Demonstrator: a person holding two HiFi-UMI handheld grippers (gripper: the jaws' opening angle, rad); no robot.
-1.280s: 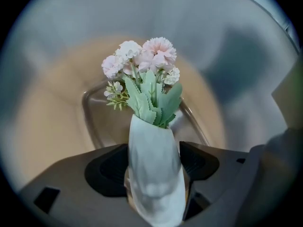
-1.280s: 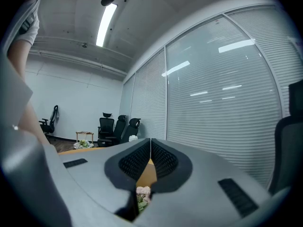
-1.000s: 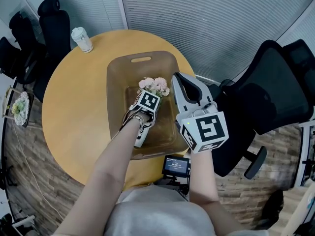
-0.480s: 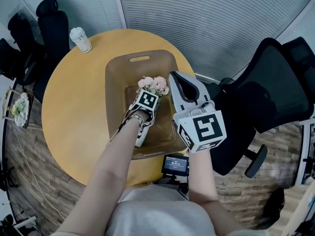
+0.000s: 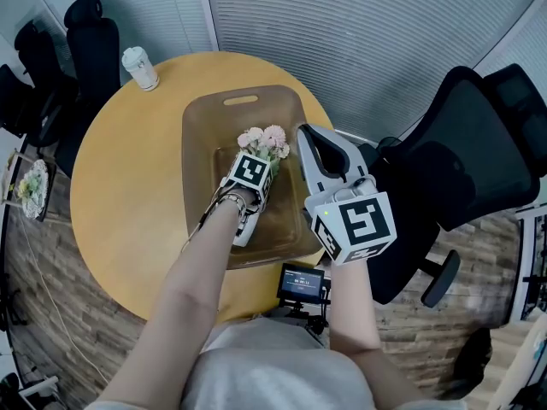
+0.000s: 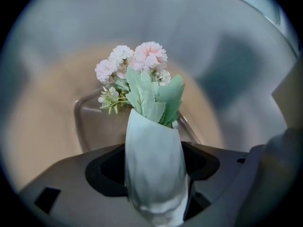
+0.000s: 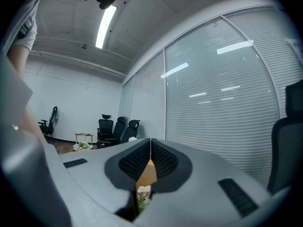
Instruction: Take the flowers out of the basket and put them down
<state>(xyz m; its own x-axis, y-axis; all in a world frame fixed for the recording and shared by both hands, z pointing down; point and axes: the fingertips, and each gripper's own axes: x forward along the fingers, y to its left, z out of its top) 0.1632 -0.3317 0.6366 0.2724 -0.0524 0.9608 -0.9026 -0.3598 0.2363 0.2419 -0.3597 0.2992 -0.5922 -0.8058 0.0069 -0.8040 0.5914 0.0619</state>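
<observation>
A small bunch of pink flowers (image 5: 263,139) with green leaves stands in a white vase (image 6: 154,169). It is inside the brown basket (image 5: 205,118) on the round wooden table (image 5: 120,195). My left gripper (image 5: 259,165) points steeply down into the basket and is shut on the vase; in the left gripper view the pads (image 6: 199,162) press its sides and the flowers (image 6: 137,63) rise ahead. My right gripper (image 5: 309,139) hovers level at the basket's right rim, shut and empty; the right gripper view shows its jaws (image 7: 150,143) meeting.
A lidded paper cup (image 5: 141,68) stands at the table's far left edge. Black office chairs (image 5: 461,161) crowd the right side, with more (image 5: 94,41) at the far left. A small screen device (image 5: 301,284) sits at the near table edge.
The left gripper with the vase has tipped a little, and the flowers have shifted slightly up and left in the head view. The right gripper has stayed put.
</observation>
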